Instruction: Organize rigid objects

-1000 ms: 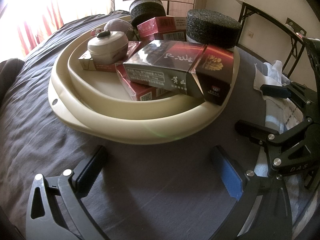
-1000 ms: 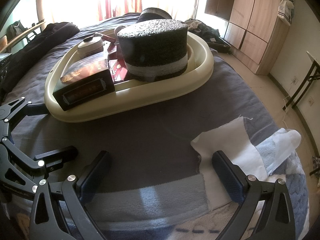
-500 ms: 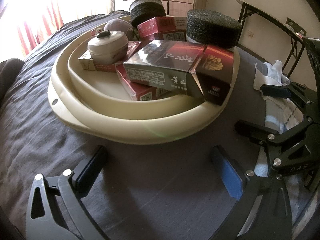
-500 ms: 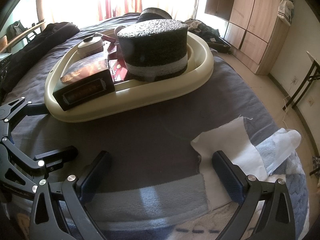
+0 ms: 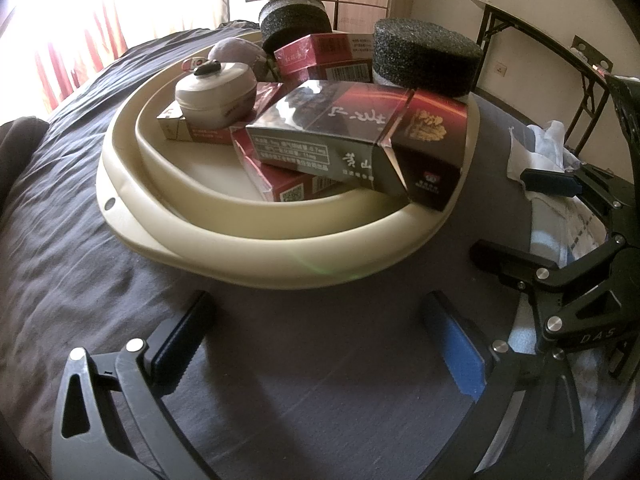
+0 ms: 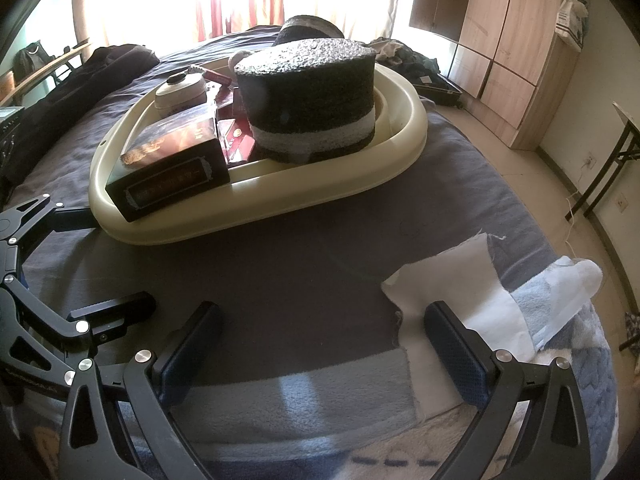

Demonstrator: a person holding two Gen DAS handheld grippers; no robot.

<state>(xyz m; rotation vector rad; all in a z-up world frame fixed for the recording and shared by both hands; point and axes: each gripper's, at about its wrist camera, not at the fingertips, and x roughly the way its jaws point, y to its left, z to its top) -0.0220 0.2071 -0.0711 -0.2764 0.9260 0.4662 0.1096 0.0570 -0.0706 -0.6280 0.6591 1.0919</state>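
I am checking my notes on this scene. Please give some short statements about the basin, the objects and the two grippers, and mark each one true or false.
1. The left gripper holds a box. False: it is open and empty.
2. The large dark box lies over the rim of the cream basin. True.
3. The round jar stands on the blanket. False: it rests on a red box in the basin.
4. The right gripper is open. True.
5. The black foam block sits in the basin. True.

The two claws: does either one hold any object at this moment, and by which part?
Nothing is held. The left claw and the right claw are both open over the dark bedcover, short of the cream basin.
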